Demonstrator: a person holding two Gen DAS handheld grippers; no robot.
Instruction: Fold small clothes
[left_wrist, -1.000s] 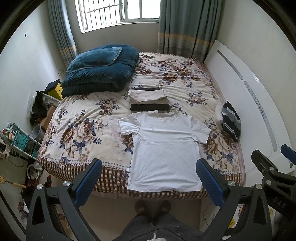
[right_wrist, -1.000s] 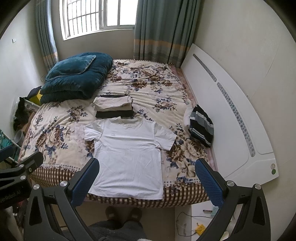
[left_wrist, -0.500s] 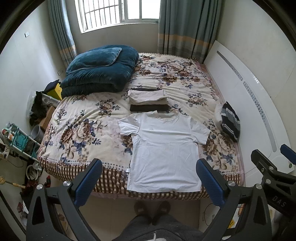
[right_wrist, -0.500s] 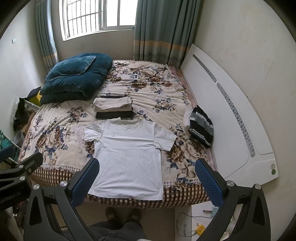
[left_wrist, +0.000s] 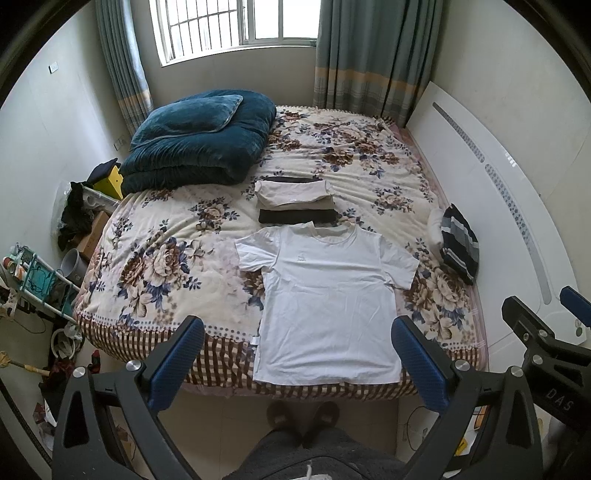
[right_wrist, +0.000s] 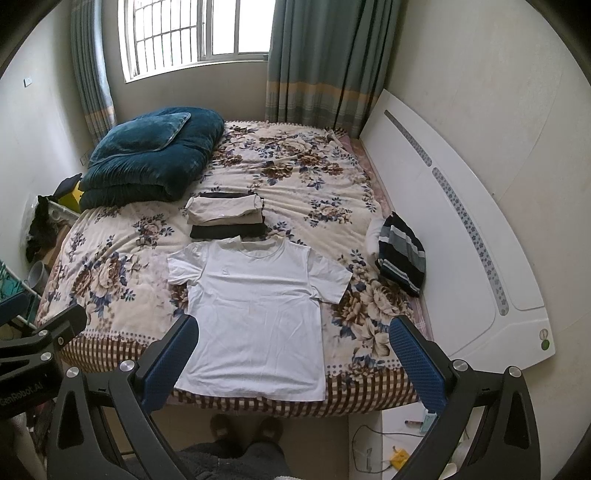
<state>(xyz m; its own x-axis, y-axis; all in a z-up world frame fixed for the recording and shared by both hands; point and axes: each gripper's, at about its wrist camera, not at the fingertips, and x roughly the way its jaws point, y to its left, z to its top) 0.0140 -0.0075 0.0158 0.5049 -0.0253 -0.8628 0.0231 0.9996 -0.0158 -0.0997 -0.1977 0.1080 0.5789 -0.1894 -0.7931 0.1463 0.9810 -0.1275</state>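
Left wrist view: bed (left_wrist: 177, 258) fills mid-frame; blue quilt (left_wrist: 199, 144) upper left; white T-shirt (left_wrist: 325, 302) flat at centre near the lower edge; folded stack (left_wrist: 295, 203) just above it. Left tongs (left_wrist: 295, 354) and right tongs (right_wrist: 295, 350) both gape, empty.

A white T-shirt (left_wrist: 327, 302) lies spread flat at the frame's centre on the floral bed (left_wrist: 166, 254). The left gripper (left_wrist: 295, 354) hangs wide open at the bottom, holding nothing. Folded clothes (left_wrist: 295, 201) sit just above the shirt's collar.

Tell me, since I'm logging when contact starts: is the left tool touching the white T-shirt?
Apart. The left wrist view shows the left tool open, held high above the floor, with the white T-shirt lying flat on the bed.
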